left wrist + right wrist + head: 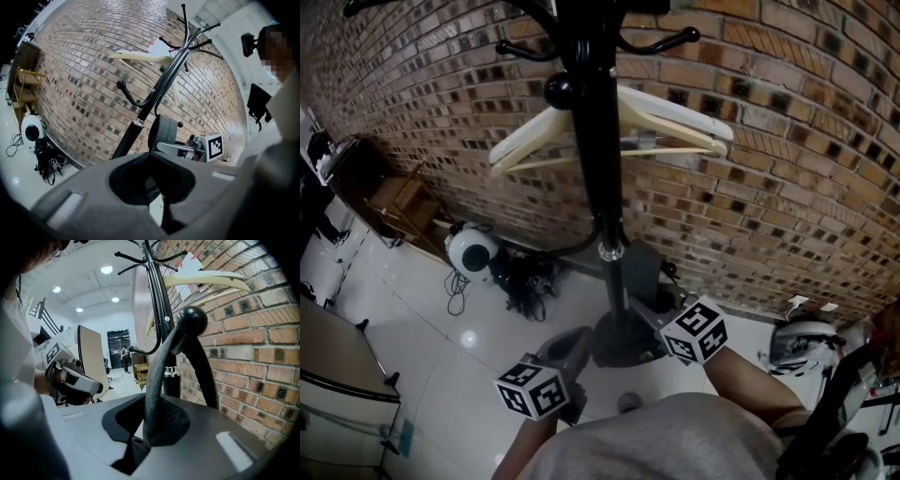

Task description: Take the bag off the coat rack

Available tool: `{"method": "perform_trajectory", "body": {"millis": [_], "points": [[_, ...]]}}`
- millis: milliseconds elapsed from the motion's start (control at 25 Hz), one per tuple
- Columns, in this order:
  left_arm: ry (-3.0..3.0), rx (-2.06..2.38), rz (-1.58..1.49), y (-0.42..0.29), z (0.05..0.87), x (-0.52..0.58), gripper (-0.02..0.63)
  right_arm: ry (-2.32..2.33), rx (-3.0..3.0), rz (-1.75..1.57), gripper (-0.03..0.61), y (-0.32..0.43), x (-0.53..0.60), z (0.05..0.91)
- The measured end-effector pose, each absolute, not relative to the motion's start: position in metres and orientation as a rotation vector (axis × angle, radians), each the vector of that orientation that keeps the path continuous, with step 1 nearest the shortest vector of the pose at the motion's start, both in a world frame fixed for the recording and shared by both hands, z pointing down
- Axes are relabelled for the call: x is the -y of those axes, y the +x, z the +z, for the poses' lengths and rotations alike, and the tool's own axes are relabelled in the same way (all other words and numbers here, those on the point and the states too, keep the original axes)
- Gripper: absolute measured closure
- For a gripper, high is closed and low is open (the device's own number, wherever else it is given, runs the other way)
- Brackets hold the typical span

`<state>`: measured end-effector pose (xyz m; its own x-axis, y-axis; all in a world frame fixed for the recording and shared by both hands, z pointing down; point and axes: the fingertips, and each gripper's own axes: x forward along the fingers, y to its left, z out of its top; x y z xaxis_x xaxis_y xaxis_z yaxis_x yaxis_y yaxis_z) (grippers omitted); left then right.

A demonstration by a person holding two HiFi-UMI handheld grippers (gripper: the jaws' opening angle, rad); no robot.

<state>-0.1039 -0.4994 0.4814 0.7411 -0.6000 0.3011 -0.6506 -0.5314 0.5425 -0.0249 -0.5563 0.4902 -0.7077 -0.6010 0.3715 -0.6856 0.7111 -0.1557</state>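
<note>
One bag strap was looped over a knob-tipped hook of the coat rack, so the bag was on the rack; its body wasn't clearly visible. Just below the hook, the right hand-held gripper was clamped narrow on that strap. Near it, low by the pole, the left hand-held gripper had its jaws a narrow slit apart, nothing between. Wooden hanger hung higher up, brick wall behind.
</note>
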Motion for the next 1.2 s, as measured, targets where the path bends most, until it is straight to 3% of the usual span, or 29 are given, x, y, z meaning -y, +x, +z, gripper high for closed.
{"method": "perform_trajectory", "body": {"millis": [600,1200], "points": [[2.353,1.007,0.026,-0.091,0.436,0.443,0.612,1.023,2.846,0.450,0.557,-0.004,0.503,0.388],[2.230,1.130,0.032,-0.054,0.458,0.242,0.612,0.971,2.796,0.513,0.555,0.061,0.328,0.427]]}}
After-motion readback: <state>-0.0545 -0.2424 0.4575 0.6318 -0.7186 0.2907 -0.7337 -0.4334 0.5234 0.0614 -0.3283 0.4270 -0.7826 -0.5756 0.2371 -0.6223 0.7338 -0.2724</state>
